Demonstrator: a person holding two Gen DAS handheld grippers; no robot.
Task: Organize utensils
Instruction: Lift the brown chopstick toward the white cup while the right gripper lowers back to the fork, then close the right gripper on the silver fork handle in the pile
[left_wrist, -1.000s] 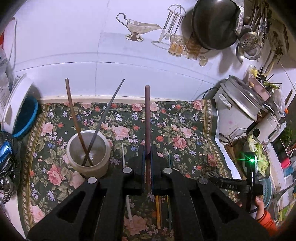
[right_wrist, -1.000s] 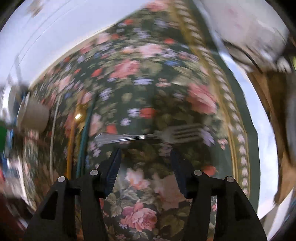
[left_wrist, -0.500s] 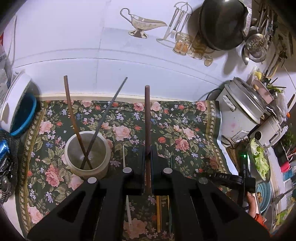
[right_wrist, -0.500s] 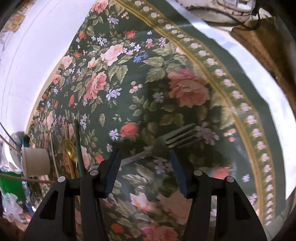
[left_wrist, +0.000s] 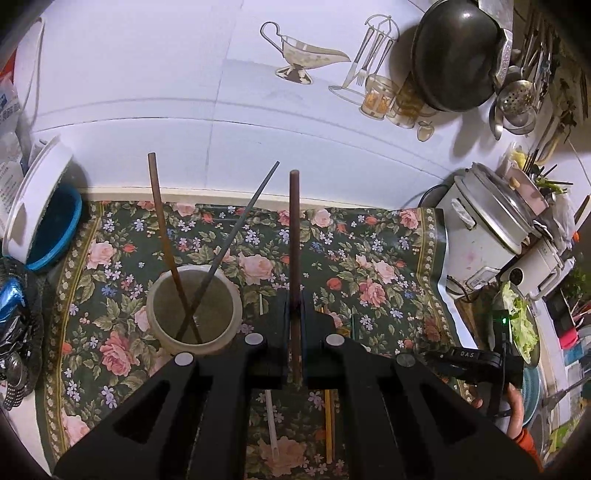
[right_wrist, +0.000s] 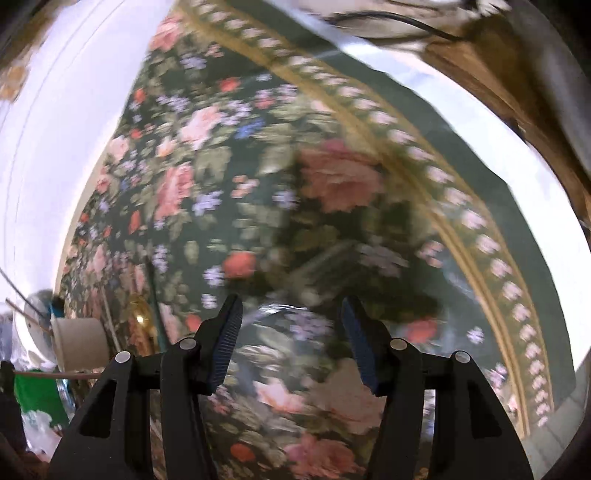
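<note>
One dark brown wooden chopstick (left_wrist: 294, 236) stands upright, clamped in the left claw (left_wrist: 294, 347), just right of the beige ceramic utensil pot (left_wrist: 194, 308). Pot holds another brown chopstick (left_wrist: 162, 236) and a grey one (left_wrist: 236, 236), crossed. Right claw (right_wrist: 291, 325) is half-spread, empty, over a blurred silver fork (right_wrist: 325, 266) on the floral-clothed surface (left_wrist: 369, 258). White rice cooker (left_wrist: 484, 229) sits far right of the pot.

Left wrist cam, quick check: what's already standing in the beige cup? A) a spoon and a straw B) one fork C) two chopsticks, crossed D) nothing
C: in the beige cup a brown chopstick and a grey chopstick lean across each other, while the left gripper is shut on a third, dark brown chopstick beside it.
</note>
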